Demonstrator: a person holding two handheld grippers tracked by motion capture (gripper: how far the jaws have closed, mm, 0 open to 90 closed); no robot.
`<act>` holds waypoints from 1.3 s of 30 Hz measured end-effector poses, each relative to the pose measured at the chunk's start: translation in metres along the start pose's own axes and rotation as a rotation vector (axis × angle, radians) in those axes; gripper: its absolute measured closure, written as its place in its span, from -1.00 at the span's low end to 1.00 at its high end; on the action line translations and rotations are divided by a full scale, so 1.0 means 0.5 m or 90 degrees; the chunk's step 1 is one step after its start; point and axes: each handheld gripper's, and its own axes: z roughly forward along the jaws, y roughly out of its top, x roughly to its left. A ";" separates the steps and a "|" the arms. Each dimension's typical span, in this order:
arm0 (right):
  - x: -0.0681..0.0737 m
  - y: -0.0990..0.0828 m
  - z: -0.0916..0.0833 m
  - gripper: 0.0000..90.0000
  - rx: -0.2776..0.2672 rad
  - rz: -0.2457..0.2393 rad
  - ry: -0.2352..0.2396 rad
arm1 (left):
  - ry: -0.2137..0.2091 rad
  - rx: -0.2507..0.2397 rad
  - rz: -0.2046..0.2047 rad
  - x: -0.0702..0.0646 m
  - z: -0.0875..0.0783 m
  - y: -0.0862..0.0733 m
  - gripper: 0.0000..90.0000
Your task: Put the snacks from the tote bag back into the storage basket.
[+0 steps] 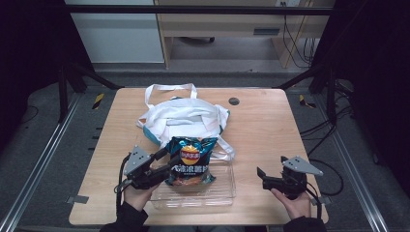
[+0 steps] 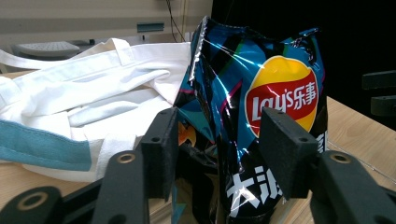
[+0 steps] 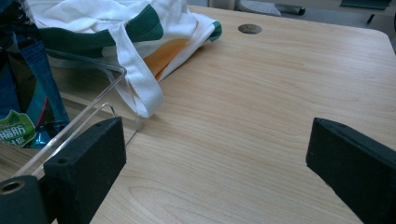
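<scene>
A dark blue Lay's chip bag (image 1: 191,162) (image 2: 280,93) stands upright in a clear plastic tray (image 1: 227,193) near the table's front edge, leaning toward a white tote bag (image 1: 186,118) with teal trim. My left gripper (image 1: 164,162) (image 2: 219,144) is at the bag's left side. Its jaws stand open, with the bag's crinkled edge between them and the pads apart from the foil. My right gripper (image 1: 270,166) (image 3: 215,154) hovers to the right of the tray, wide open over bare wood. The tray's corner (image 3: 84,121) and the chip bag (image 3: 18,93) lie to its left.
The tote bag (image 2: 93,84) (image 3: 140,28) lies crumpled behind the tray, with one strap hanging over the tray's far right corner. A round cable hole (image 1: 234,101) (image 3: 250,28) sits at the back of the wooden table (image 1: 270,125). Dark metal frame rails flank both sides.
</scene>
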 end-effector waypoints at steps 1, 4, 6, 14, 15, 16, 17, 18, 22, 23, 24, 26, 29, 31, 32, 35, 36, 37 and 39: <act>0.000 0.000 0.000 -0.88 0.000 0.000 -0.001 | -0.003 0.000 -0.001 0.000 -0.001 0.000 0.01; 0.000 0.000 -0.001 -0.88 -0.001 0.000 -0.002 | -0.006 0.002 0.007 -0.001 -0.005 -0.002 -0.05; 0.000 0.000 -0.001 -0.88 -0.002 -0.003 -0.003 | -0.006 0.002 0.011 -0.002 -0.010 -0.003 -0.08; 0.000 -0.001 -0.002 -0.88 -0.001 -0.001 -0.002 | -0.007 0.005 0.007 0.012 -0.037 -0.013 -0.19; 0.000 -0.001 -0.002 -0.88 -0.002 -0.003 -0.004 | -0.006 0.003 0.006 0.015 -0.040 -0.014 -0.20; 0.000 -0.001 -0.002 -0.88 -0.002 -0.003 -0.004 | -0.007 0.000 0.003 0.017 -0.042 -0.016 -0.22; 0.000 -0.001 -0.002 -0.88 -0.002 -0.003 -0.004 | -0.006 0.001 0.005 0.020 -0.044 -0.017 -0.23; 0.000 0.000 -0.002 -0.88 -0.002 -0.003 -0.003 | -0.005 -0.001 0.007 0.023 -0.046 -0.018 -0.25; -0.002 -0.001 -0.003 -0.89 -0.002 0.001 -0.002 | 0.006 -0.009 0.008 0.033 -0.055 -0.024 -0.34; -0.002 -0.001 -0.003 -0.89 -0.002 0.001 -0.002 | 0.006 -0.009 0.008 0.033 -0.055 -0.024 -0.36; -0.003 -0.001 -0.005 -0.89 -0.004 0.001 -0.003 | 0.015 -0.005 0.014 0.038 -0.058 -0.029 -0.38; -0.001 -0.001 -0.005 -0.89 -0.004 0.002 -0.003 | 0.023 -0.004 0.018 0.042 -0.060 -0.034 -0.43; -0.001 -0.001 -0.004 -0.89 -0.004 0.001 -0.002 | 0.026 -0.001 0.021 0.048 -0.064 -0.040 -0.44; -0.002 -0.001 -0.003 -0.89 -0.003 0.001 -0.003 | 0.034 0.011 0.025 0.059 -0.071 -0.052 -0.46; -0.003 -0.002 -0.003 -0.89 -0.003 0.002 -0.003 | 0.038 0.014 0.026 0.064 -0.075 -0.057 -0.46; -0.003 -0.002 -0.005 -0.89 -0.005 0.005 -0.004 | 0.053 0.020 0.020 0.076 -0.086 -0.071 -0.46; -0.003 -0.002 -0.005 -0.89 -0.005 0.005 -0.004 | 0.053 0.020 0.020 0.076 -0.086 -0.071 -0.46; -0.002 -0.002 -0.005 -0.89 -0.005 0.005 -0.003 | 0.063 0.018 0.015 0.084 -0.093 -0.077 -0.46; 0.000 -0.001 -0.004 -0.89 -0.003 0.004 -0.002 | 0.071 0.017 0.009 0.092 -0.096 -0.081 -0.46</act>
